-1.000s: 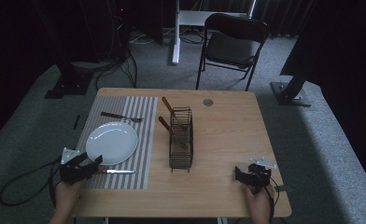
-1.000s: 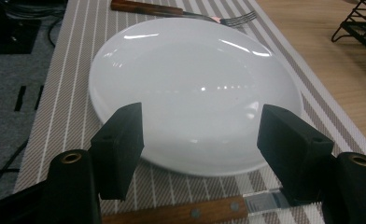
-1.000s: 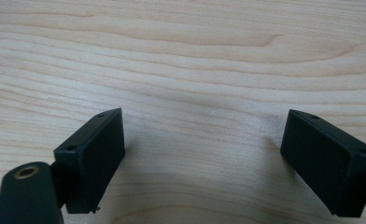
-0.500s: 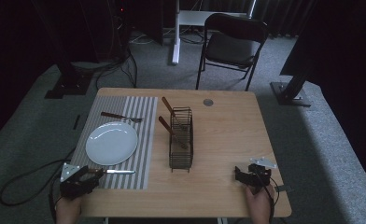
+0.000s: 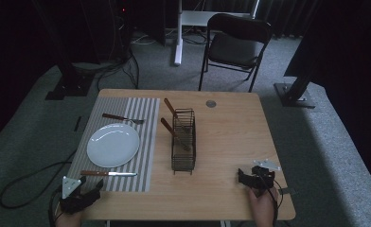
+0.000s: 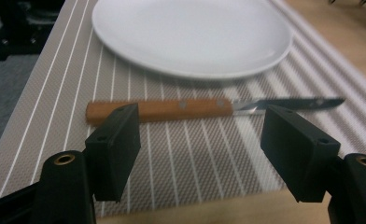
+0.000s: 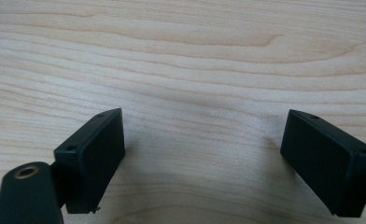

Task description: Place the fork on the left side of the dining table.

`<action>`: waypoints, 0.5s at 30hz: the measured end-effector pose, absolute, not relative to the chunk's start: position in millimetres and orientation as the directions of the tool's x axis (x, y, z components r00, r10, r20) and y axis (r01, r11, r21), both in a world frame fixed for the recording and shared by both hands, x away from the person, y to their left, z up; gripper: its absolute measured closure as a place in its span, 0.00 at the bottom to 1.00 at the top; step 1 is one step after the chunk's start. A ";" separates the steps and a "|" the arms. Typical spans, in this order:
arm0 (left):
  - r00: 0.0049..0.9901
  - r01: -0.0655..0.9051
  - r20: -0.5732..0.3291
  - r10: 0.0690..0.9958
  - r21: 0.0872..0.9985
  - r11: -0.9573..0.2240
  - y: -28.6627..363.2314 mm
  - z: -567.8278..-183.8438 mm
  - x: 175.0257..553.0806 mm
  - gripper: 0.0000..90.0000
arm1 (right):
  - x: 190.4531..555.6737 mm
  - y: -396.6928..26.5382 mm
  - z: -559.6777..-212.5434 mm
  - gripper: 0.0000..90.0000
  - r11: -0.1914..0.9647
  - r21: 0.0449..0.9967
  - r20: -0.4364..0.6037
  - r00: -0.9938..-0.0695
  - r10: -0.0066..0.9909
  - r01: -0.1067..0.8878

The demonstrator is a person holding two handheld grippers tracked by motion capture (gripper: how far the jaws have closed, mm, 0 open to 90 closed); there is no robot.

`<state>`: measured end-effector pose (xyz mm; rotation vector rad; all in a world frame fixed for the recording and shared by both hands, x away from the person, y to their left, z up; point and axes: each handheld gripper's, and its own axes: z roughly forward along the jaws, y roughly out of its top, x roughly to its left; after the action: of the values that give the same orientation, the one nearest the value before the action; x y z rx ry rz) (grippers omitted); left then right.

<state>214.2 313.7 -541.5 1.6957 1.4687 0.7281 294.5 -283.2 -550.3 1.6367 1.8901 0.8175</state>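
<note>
Both grippers, left gripper (image 5: 82, 197) and right gripper (image 5: 255, 178), rest near the table's front edge, jaws apart, holding nothing. Just ahead of the left lie a knife (image 6: 190, 107) and plate (image 5: 113, 145) on the placemat (image 5: 143, 165), fork (image 5: 122, 118) beyond (a setting apparently laid). Two handles remain in the wire caddy (image 5: 183, 142).

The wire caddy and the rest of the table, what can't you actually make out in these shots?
- Wire caddy, high view: which utensils the two wooden handles belong to; their ends are hidden in the mesh.
- Small round thing, high view: too small to identify.
- Plate, left gripper view: far rim cut off by the top edge.
- Knife, left gripper view: parts hidden behind the open jaws.
</note>
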 end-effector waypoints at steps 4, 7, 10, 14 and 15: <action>0.101 0.566 -0.053 0.993 0.825 -0.013 315.0 -542.1 215.6 0.23 | 294.5 -283.3 -550.3 0.15 0.095 0.722 0.010 -0.148 0.989 0.685; 0.068 0.559 -0.036 0.997 0.829 -0.008 313.8 -541.1 216.5 0.18 | 294.5 -283.3 -550.3 0.15 0.094 0.722 0.011 -0.147 0.989 0.685; 0.053 0.569 -0.024 0.998 0.822 -0.010 311.1 -540.7 219.0 0.00 | 294.5 -283.3 -550.3 0.15 0.095 0.722 0.010 -0.148 0.989 0.685; 0.054 0.588 -0.001 0.999 0.809 -0.031 306.8 -543.3 222.0 0.00 | 294.5 -283.2 -550.3 0.15 0.094 0.722 0.011 -0.147 0.989 0.685; 0.058 0.587 0.002 0.998 0.809 -0.035 306.0 -543.9 222.9 0.00 | 294.6 -283.3 -550.3 0.15 0.095 0.723 0.010 -0.148 0.989 0.685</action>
<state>222.9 306.0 -543.9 1.6959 1.5992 0.8168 294.6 -283.3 -550.3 1.6363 1.8902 0.8176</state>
